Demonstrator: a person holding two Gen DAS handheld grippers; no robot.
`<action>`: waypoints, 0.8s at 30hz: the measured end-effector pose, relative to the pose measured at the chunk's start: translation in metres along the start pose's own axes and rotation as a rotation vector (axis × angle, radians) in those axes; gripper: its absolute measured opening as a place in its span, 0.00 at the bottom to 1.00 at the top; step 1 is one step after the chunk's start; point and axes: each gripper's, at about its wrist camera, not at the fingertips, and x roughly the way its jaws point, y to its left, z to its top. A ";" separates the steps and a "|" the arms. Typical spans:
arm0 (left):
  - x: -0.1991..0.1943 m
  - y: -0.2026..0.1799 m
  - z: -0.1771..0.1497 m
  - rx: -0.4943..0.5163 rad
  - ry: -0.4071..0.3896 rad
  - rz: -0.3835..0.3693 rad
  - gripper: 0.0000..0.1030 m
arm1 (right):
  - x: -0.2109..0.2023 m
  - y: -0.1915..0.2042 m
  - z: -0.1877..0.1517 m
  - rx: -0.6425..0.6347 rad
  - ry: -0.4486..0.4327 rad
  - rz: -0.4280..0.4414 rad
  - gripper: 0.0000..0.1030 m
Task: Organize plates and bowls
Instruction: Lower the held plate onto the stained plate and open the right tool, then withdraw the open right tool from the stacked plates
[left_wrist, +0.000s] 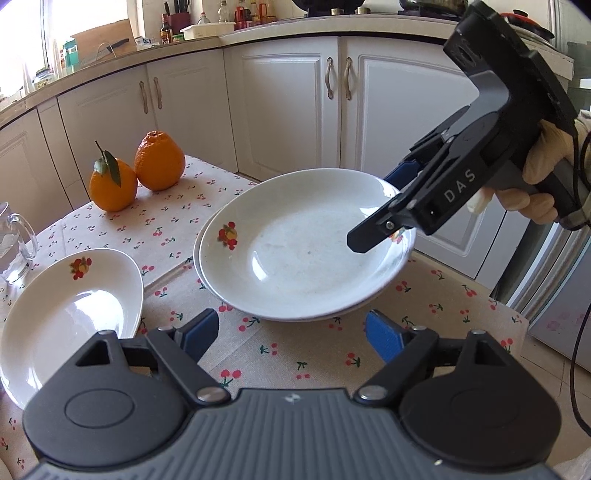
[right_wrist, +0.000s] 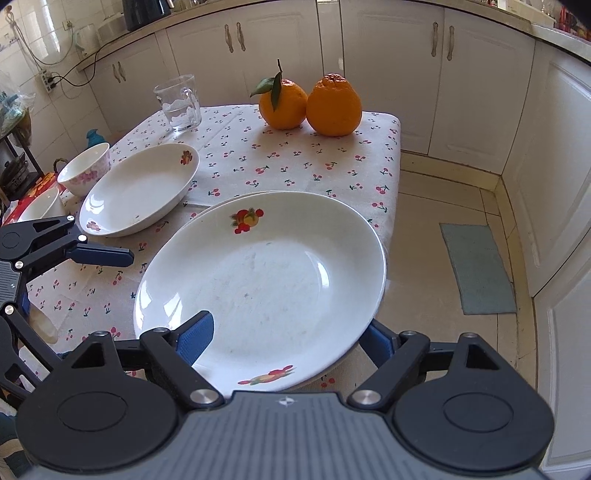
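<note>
2 oranges (right_wrist: 309, 103), glass mug (right_wrist: 179, 103), cherry-print tablecloth (right_wrist: 288, 162)

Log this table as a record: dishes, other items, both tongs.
stack: two plates, mid-table
single plate: left of stack, apart
bowls: two, at the edge by the single plate
oranges: two, touching, far end
mug: glass, far end
right tongs: open, astride the top plate's rim
left tongs: open, empty, just short of the stack

Both wrist views look steeply down, close over the table (left_wrist: 295, 350); stacked plates (left_wrist: 303, 243) at 12 o'clock are shared.
</note>
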 end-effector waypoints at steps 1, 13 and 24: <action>-0.002 0.000 -0.001 -0.001 -0.003 0.003 0.84 | 0.000 0.001 0.000 -0.001 0.001 -0.004 0.86; -0.023 0.000 -0.024 -0.040 -0.010 0.028 0.85 | 0.001 0.011 -0.014 -0.001 0.018 -0.040 0.89; -0.037 0.011 -0.039 -0.108 -0.014 0.139 0.85 | -0.015 0.034 -0.022 -0.051 -0.035 -0.034 1.00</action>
